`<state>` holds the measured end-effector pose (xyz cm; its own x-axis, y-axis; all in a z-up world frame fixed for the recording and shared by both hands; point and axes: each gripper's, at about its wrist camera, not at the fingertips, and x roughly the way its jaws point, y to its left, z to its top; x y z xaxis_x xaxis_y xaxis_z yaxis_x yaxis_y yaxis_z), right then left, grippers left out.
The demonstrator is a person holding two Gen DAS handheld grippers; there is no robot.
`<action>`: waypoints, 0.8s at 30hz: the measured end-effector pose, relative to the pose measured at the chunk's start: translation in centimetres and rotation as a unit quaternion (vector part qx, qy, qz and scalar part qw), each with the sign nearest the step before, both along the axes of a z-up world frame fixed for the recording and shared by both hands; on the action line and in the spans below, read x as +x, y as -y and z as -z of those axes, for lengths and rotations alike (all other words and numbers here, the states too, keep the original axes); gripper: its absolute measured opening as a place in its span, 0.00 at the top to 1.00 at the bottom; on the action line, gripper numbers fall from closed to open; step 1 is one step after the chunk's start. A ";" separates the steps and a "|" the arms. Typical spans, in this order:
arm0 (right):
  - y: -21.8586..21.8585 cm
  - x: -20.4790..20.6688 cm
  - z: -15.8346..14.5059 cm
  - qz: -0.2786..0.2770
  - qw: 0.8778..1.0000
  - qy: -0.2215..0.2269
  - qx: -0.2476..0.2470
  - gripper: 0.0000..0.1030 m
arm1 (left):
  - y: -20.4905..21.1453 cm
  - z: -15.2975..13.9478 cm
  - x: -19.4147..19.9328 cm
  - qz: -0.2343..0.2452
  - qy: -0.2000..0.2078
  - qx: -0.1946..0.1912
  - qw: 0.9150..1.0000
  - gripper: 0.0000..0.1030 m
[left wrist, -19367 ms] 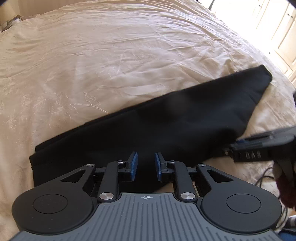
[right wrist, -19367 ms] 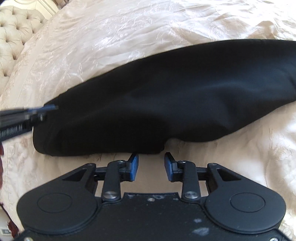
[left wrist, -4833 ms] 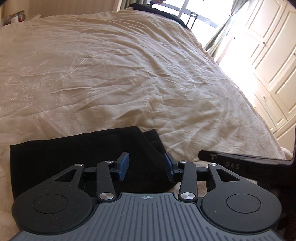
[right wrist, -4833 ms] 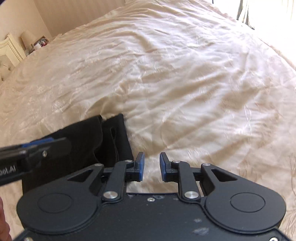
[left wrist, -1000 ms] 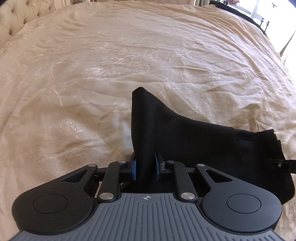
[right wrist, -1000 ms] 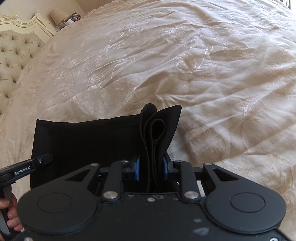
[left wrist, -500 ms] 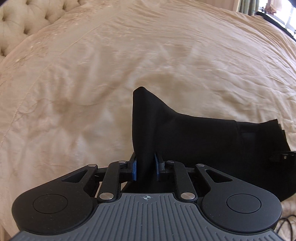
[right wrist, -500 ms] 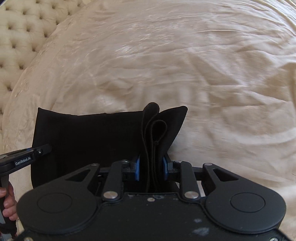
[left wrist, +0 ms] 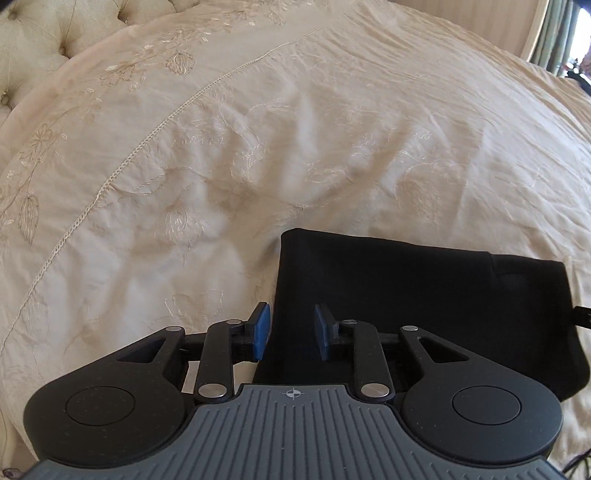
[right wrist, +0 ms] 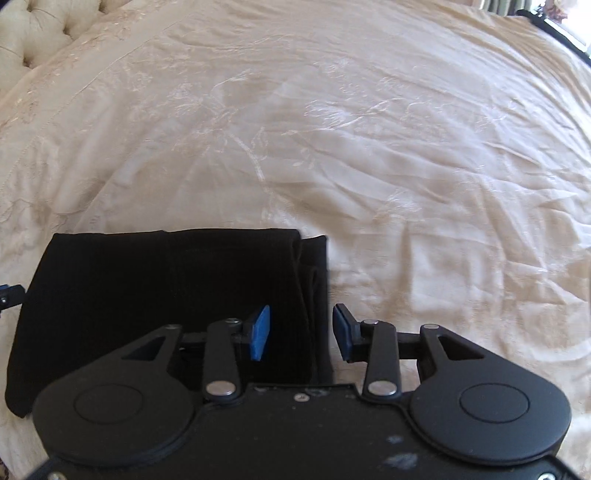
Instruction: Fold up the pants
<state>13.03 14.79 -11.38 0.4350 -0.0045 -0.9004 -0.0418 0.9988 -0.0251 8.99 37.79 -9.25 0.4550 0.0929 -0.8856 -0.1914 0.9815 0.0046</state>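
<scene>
The black pants (left wrist: 406,291) lie flat on the bed as a folded rectangle; they also show in the right wrist view (right wrist: 159,295). My left gripper (left wrist: 290,336) is open over the bundle's left edge, its blue pads apart with cloth between them, not pinched. My right gripper (right wrist: 301,338) is open over the bundle's right edge, where stacked layers show. The tip of the right gripper shows at the right of the left wrist view (left wrist: 581,317); the left one's tip shows at the left of the right wrist view (right wrist: 11,295).
A cream embroidered bedspread (left wrist: 295,129) covers the bed all round the pants. A tufted headboard (right wrist: 44,26) stands at the far left. A curtain and window (left wrist: 561,33) are at the far right.
Both grippers have opened and let go of the pants' ends. The cloth that stood up between the pads now lies flat on the bed.
</scene>
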 end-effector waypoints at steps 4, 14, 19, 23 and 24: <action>2.1 -3.3 -3.4 0.031 0.999 0.042 0.006 0.61 | 1.1 -1.8 -1.5 0.000 0.013 -0.002 1.000 0.68; 2.9 -12.2 -9.3 0.025 0.995 0.069 0.062 0.61 | 6.8 -7.2 -7.6 -0.015 0.031 0.021 0.999 0.52; 3.2 -15.9 -10.7 0.002 0.993 0.051 0.108 0.60 | 9.4 -9.1 -11.5 0.000 0.049 0.026 0.998 0.50; 3.7 -18.5 -11.7 -0.006 0.992 0.058 0.109 0.60 | 11.3 -10.4 -14.3 -0.001 0.052 0.046 0.998 0.40; 3.9 -18.9 -11.8 -0.006 0.992 0.060 0.111 0.60 | 11.7 -10.6 -14.9 0.002 0.055 0.048 0.997 0.40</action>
